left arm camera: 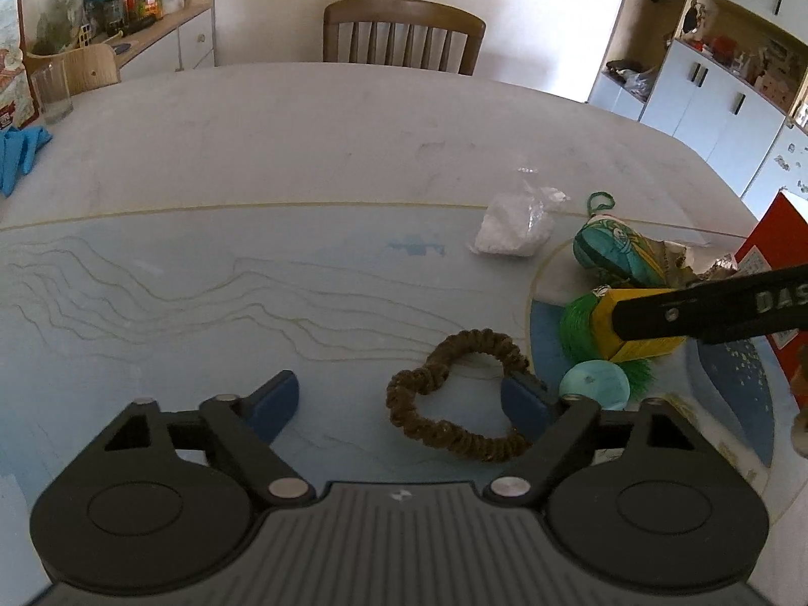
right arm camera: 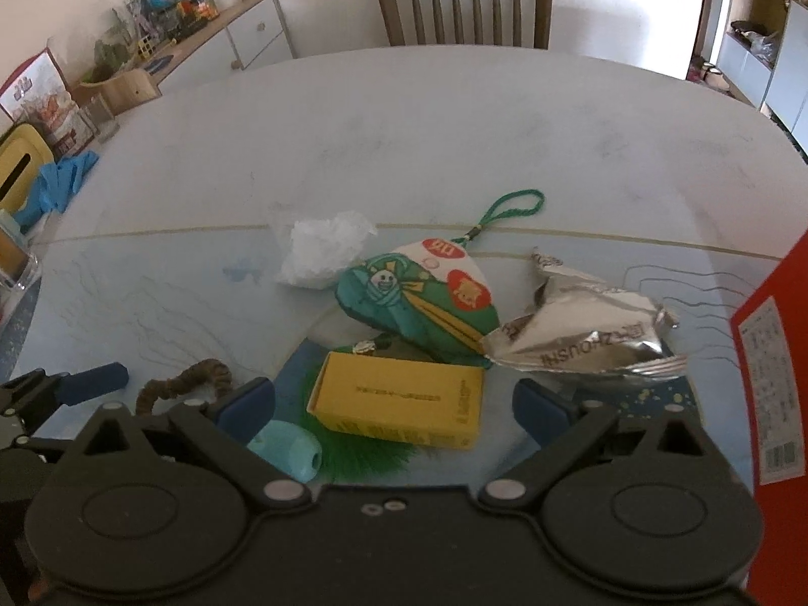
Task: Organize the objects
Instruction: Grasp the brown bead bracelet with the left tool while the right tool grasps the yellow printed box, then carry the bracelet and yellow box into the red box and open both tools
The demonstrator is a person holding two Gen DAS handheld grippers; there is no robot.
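We are viewing a pale blue table [left arm camera: 252, 151] with a wooden chair [left arm camera: 404, 33] at its far edge. Our left gripper [left arm camera: 404, 399] is standing spread, nothing pinched, its right pad lying inside the brown scrunchie [left arm camera: 454, 394]. Our right gripper [right arm camera: 394, 401] is standing spread astride the yellow box [right arm camera: 399, 406], pads apart from it, left of the red carton [right arm camera: 772, 379].

The right gripper [right arm camera: 394, 399] hangs with jaws spread wide around a yellow box [right arm camera: 399, 406] lying on green fringe [right arm camera: 363, 457] on the table [right arm camera: 404, 126].
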